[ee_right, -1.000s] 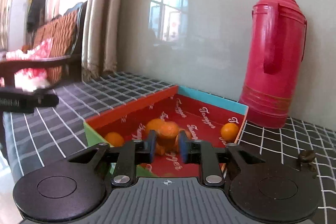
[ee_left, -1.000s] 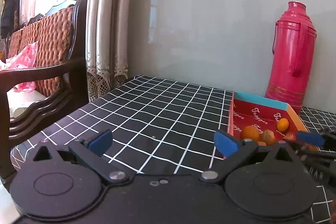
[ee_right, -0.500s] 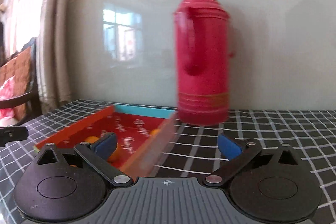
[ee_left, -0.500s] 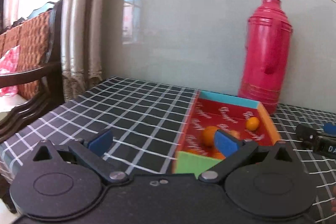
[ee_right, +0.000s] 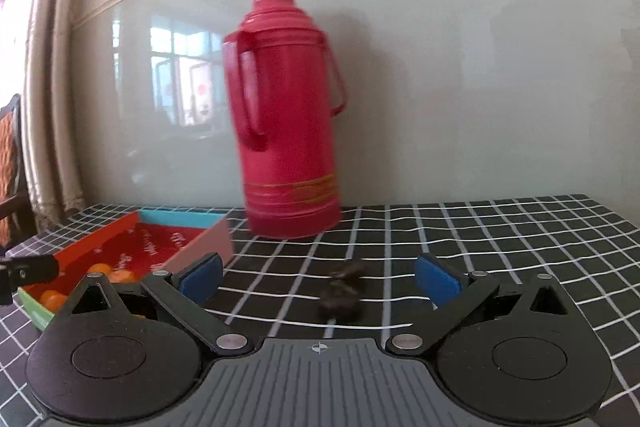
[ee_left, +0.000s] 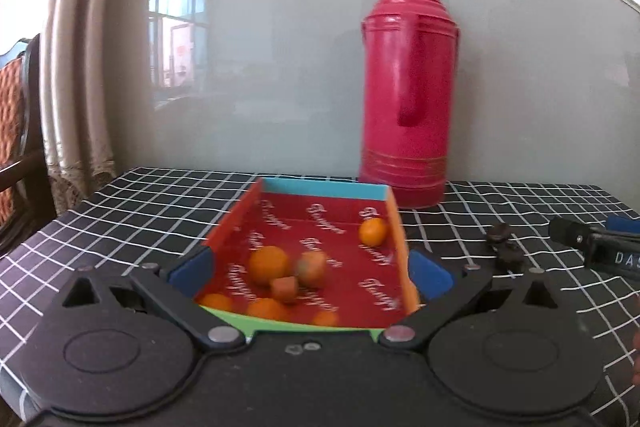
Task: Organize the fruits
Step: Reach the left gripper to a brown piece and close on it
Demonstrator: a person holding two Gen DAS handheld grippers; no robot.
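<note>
A box (ee_left: 320,187) with a red inside and a blue far wall lies on the checked cloth. It holds several oranges (ee_left: 269,265), a reddish-green fruit (ee_left: 312,267) and a small orange chunk (ee_left: 285,289). My left gripper (ee_left: 312,273) is open and its blue pads straddle the box's near end. My right gripper (ee_right: 318,279) is open and empty, to the right of the box (ee_right: 100,239). A dark brown lump (ee_right: 340,295) lies on the cloth just ahead of its jaws. The same lump (ee_left: 504,247) shows in the left wrist view.
A tall red thermos (ee_left: 408,99) stands against the wall behind the box's right corner and also shows in the right wrist view as the thermos (ee_right: 288,119). Curtain (ee_left: 72,67) and a dark wooden chair (ee_left: 16,147) are off the table's left edge. Checked cloth (ee_right: 500,239) stretches to the right.
My right gripper opened, left its orange fruit in the box and swung right to face the dark lump. My left gripper moved right until its pads straddled the box's near end.
</note>
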